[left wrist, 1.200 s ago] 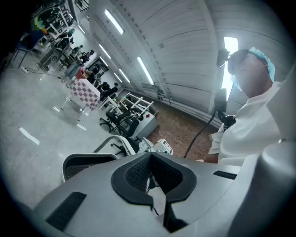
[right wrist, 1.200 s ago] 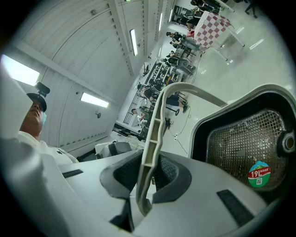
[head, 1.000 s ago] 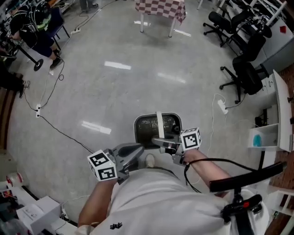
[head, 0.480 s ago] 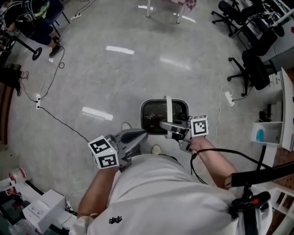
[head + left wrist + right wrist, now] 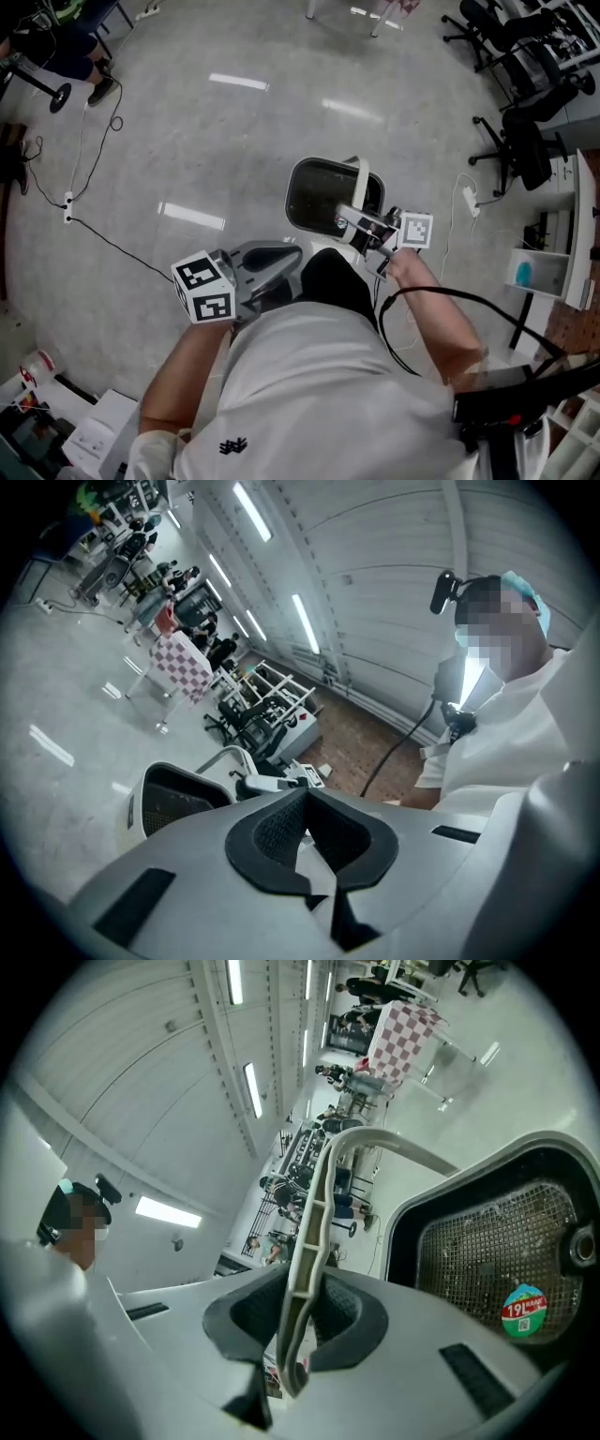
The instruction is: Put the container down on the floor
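Note:
The container [image 5: 323, 195] is a white bin with a black mesh liner and a white bail handle [image 5: 359, 180]. In the head view it is just ahead of the person's legs, over the grey floor. My right gripper [image 5: 364, 225] is shut on that handle; in the right gripper view the handle [image 5: 314, 1213] runs between the pads [image 5: 352, 1321], with the container [image 5: 487, 1232] beyond. I cannot tell if its base touches the floor. My left gripper [image 5: 277, 267] is beside the body, shut and empty, and from it the container [image 5: 169, 794] shows ahead and to the left.
Black office chairs [image 5: 525, 141] stand at the right, with a power strip and cord [image 5: 466, 199] on the floor near the container. A black cable [image 5: 94, 234] crosses the floor at the left. White shelving [image 5: 562, 253] is at the far right and boxes [image 5: 84, 431] at the bottom left.
The container and my right gripper have shifted away from the body, higher in the head view. A dark trouser leg now shows behind them. My left gripper has hardly moved.

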